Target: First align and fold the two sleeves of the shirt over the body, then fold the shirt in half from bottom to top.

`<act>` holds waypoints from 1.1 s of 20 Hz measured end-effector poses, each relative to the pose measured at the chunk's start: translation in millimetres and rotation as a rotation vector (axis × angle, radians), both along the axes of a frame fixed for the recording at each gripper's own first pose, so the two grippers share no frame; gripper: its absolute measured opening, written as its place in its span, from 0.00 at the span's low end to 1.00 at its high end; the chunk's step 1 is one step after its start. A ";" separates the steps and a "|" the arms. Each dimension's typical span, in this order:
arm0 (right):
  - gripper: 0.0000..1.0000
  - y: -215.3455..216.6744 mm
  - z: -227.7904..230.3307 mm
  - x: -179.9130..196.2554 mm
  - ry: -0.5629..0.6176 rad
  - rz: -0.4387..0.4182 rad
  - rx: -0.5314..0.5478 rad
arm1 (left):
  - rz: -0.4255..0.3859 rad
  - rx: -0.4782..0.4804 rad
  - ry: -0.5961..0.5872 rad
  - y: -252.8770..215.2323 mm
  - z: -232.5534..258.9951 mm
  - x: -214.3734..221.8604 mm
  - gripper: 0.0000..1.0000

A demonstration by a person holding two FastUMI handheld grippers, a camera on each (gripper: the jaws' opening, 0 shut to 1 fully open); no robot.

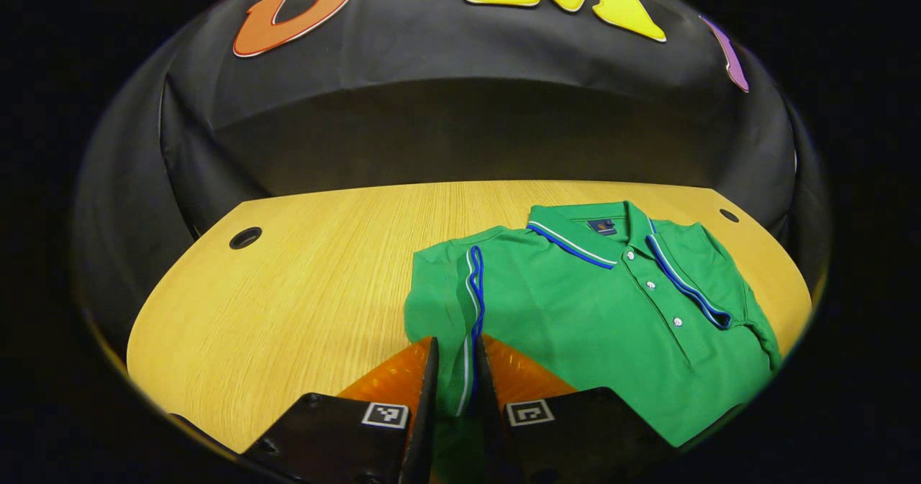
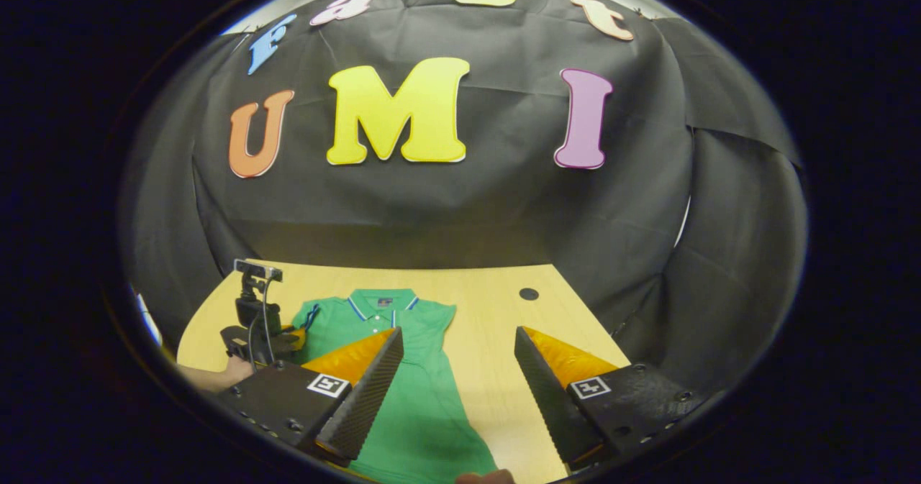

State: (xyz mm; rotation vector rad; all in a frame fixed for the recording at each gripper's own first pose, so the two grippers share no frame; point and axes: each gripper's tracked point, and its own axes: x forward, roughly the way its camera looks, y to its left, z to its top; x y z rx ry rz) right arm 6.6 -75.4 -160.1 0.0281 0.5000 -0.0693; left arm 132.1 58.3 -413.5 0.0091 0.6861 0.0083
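Shirt [image 1: 597, 311] fabric, a sleeve [image 1: 466, 304] with striped trim, is being pinched between the nearly closed fingers of the left gripper [image 1: 453, 383], which are lying over the green body. The right gripper [image 2: 453, 390] is hovering with its fingers spread wide, holding nothing. The shirt is lying flat on the wooden bench [image 1: 288, 304], its long axis running away from the right gripper, collar [image 2: 381, 303] pointing toward the booth wall.

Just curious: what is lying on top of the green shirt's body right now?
A folded sleeve lies over the shirt, pinched by the left tool. The fabric beneath it is hidden.
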 end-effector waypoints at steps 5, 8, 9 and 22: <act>0.95 -2.2 -5.3 -4.8 0.015 -0.004 0.017 | -0.044 -0.002 0.015 -2.9 0.9 1.4 0.06; 0.95 -7.3 -3.1 -4.9 0.010 -0.010 0.024 | -0.053 -0.022 0.009 -4.1 15.1 -1.8 0.06; 0.95 -7.8 -2.9 -6.0 0.009 -0.011 0.027 | -0.056 -0.028 -0.002 -5.3 24.2 -2.4 0.06; 0.95 -36.0 3.4 -13.3 -0.019 -0.061 0.102 | -0.148 -0.074 -0.003 -99.2 92.9 6.8 0.06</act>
